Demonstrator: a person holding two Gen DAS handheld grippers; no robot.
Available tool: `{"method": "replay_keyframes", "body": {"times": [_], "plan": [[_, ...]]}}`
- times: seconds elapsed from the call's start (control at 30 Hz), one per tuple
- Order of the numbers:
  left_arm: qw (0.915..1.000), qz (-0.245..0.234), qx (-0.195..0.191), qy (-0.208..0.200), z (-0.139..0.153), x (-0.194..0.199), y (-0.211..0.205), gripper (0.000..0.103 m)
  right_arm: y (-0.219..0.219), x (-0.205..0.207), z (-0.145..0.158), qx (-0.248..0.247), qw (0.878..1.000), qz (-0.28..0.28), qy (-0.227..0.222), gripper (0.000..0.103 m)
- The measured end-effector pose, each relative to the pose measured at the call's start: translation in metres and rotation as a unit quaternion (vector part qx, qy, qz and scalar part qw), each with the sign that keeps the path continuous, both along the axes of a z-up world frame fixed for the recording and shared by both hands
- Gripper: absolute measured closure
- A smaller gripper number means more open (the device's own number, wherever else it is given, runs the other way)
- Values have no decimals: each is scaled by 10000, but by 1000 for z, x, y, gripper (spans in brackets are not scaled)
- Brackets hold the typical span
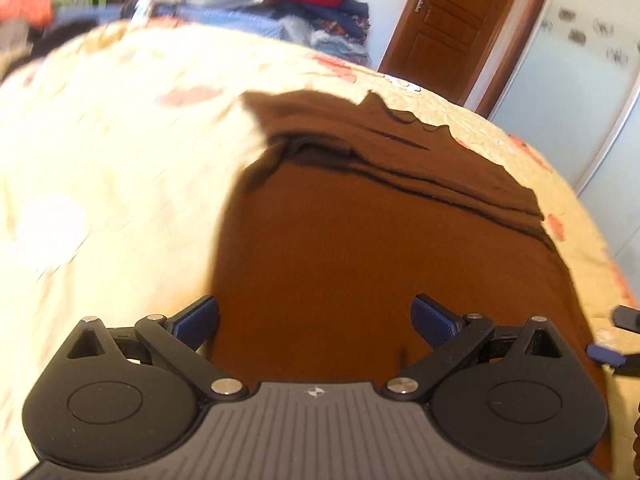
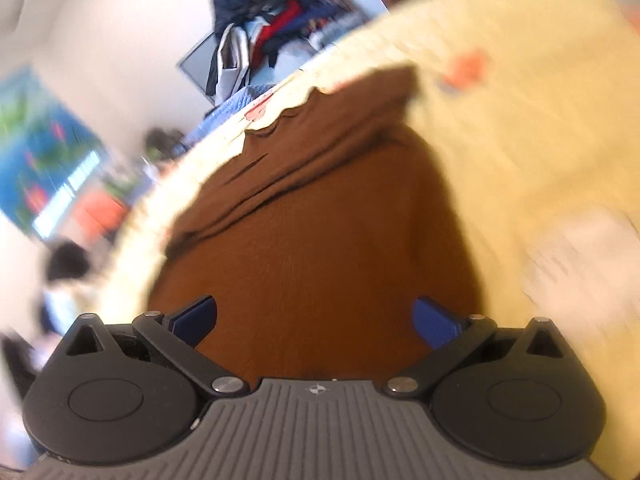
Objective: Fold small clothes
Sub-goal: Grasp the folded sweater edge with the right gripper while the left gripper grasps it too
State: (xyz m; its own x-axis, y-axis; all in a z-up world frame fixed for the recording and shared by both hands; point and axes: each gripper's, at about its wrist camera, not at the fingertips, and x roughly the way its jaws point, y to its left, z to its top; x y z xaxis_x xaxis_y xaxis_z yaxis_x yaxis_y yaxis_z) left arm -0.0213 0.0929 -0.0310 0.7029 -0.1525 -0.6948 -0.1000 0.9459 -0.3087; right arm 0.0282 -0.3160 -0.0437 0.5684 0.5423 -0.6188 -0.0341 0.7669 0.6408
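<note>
Left wrist view: the left gripper (image 1: 315, 320) has its jaws spread wide with nothing between them, sitting low over a brown garment (image 1: 384, 248) that's laid out on the yellow bedspread (image 1: 120, 128). The far end of the garment looks bunched or already doubled over into a few layers, probably a first fold. At the right edge you can just catch the tips of the right gripper (image 1: 612, 344), so both tools are working the near hem side by side, which makes sense for lifting a wide edge evenly.

Right wrist view: pretty blurry, but the right gripper (image 2: 315, 320) is also spread apart and empty, with the same garment (image 2: 320, 240) right under it. A pile of clothes (image 2: 272, 28) sits beyond the bed. My guess is that both are lined up to pinch the near edge.
</note>
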Motion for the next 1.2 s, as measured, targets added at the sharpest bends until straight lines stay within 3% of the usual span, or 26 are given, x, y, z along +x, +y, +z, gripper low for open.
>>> {"method": "replay_keyframes", "body": {"times": [0.07, 0.13, 0.2, 0.23, 0.3, 0.33, 0.37, 0.53, 0.87, 0.97, 1.03, 1.07, 1.13, 1.2], "plan": [[9993, 0, -352, 150, -4, -8, 21, 0, -30, -10, 2, 282, 9991, -242, 219, 0], [9968, -167, -755, 192, -3, -14, 36, 0, -48, -16, 2, 186, 9982, -351, 443, 0], [9890, -551, -1327, 343, -5, -13, 47, 0, -58, -17, -1, 436, 9971, -90, 612, 0], [9796, -817, -1772, 470, -9, -11, 53, 0, -61, -15, -5, 670, 9946, 51, 787, 0], [9511, -1163, -2743, 819, -20, -7, 62, 0, -59, -13, -13, 1220, 9848, 372, 1177, 0], [9358, -1272, -3131, 1002, -27, -5, 64, 0, -56, -11, -20, 1503, 9770, 610, 1383, 0], [9266, -1316, -3354, 1074, -32, -5, 67, 0, -52, -10, -21, 1573, 9737, 831, 1425, 0], [9108, -1260, -3737, 1219, -37, -17, 78, 0, -33, -18, -22, 1510, 9675, 1259, 1593, 0], [9144, -1317, -3555, 1422, -33, -35, 70, 2, -30, -28, -19, 1407, 9730, 1180, 1397, 1], [9249, -1346, -3225, 1499, -30, -43, 65, 25, -35, -35, -17, 1374, 9747, 1129, 1353, 7], [9319, -1285, -2947, 1679, -31, -44, 64, 67, -39, -37, -18, 1335, 9765, 992, 1370, 24], [9339, -1232, -2870, 1741, -32, -44, 66, 74, -41, -38, -18, 1264, 9777, 955, 1380, 32], [9332, -1163, -2858, 1843, -34, -43, 70, 84, -42, -38, -21, 989, 9805, 902, 1442, 73], [9374, -1101, -2659, 1963, -35, -41, 71, 97, -44, -38, -26, 760, 9818, 880, 1503, 90]]}}
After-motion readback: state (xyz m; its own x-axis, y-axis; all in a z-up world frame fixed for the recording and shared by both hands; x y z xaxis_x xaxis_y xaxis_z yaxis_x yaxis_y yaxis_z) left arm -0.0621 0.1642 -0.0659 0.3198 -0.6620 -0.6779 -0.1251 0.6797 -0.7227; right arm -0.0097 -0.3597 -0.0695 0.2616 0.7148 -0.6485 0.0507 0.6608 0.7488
